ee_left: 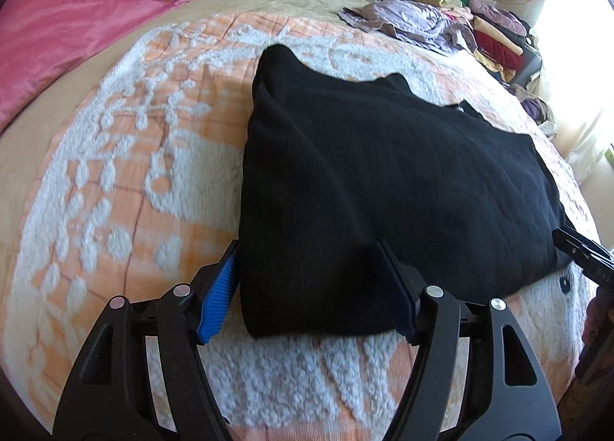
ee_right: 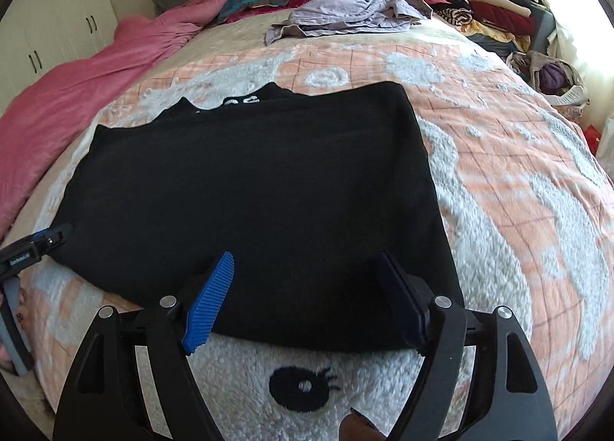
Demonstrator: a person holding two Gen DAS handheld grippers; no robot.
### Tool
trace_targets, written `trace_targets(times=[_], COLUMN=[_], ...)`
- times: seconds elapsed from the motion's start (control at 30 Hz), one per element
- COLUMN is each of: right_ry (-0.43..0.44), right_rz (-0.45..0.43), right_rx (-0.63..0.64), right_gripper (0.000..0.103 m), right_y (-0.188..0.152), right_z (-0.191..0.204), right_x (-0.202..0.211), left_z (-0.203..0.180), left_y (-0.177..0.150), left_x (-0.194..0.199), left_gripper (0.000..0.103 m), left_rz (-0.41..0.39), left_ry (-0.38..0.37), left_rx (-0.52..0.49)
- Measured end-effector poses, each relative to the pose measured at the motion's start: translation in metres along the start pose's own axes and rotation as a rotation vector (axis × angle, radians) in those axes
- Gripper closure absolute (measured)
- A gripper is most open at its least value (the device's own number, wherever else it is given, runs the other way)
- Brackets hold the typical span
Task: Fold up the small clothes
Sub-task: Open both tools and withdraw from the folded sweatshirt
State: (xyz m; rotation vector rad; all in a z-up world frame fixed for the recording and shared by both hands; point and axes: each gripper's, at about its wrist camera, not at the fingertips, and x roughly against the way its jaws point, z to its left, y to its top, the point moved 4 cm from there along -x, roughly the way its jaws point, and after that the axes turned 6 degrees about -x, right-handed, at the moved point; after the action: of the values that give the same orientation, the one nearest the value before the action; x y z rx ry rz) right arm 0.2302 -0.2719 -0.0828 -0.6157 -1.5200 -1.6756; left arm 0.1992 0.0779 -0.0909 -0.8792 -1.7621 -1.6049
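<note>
Black top (ee_left: 383,180) lies flat on the orange-and-white blanket (ee_left: 126,172), already doubled over w/ a tidy folded edge at the near side; neck end w/ white lettering points away twd the headboard.

Left claw (ee_left: 307,283) sits at the top's near left corner, jaws apart, blue pads (ee_left: 217,295) either side of the cloth edge but not pinching it. Right claw (ee_right: 303,299) is at the near right part of the same edge, jaws wide, nothing gripped; fabric lies betw the pads, untouched as far as I can tell.

Step, my read: a fold has been laid down & let go, both claws empty at the near hem. Next prob. a second fold, either near edge up twd the neck or one side across. That needs both claws to close on the doubled edge together, catching all layers, then lift evenly so the layers don't slide apart.

Further out: lilac shirt (ee_right: 357,11) crumpled, clothes pile (ee_right: 487,0) at far right, pink duvet (ee_left: 88,19) on the left.
</note>
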Motion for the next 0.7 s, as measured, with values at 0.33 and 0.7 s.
trace_targets(times=[0.33,0.7], right_ry=[0.014,-0.015], right_rz=[-0.05,-0.144], right_rx=[-0.034,-0.049], right_gripper=[0.015,0.004], right_y=[-0.017,-0.018], right_z=[-0.003,-0.007], right_x=[0.016,0.037], left_z=[-0.007,-0.012], left_y=[-0.011,-0.015], left_x=[0.012,0.027], left_gripper=[0.039,0.017], left_rz=[0.002,-0.01], left_ry=[0.007,0.017], left_rx=[-0.002,-0.005])
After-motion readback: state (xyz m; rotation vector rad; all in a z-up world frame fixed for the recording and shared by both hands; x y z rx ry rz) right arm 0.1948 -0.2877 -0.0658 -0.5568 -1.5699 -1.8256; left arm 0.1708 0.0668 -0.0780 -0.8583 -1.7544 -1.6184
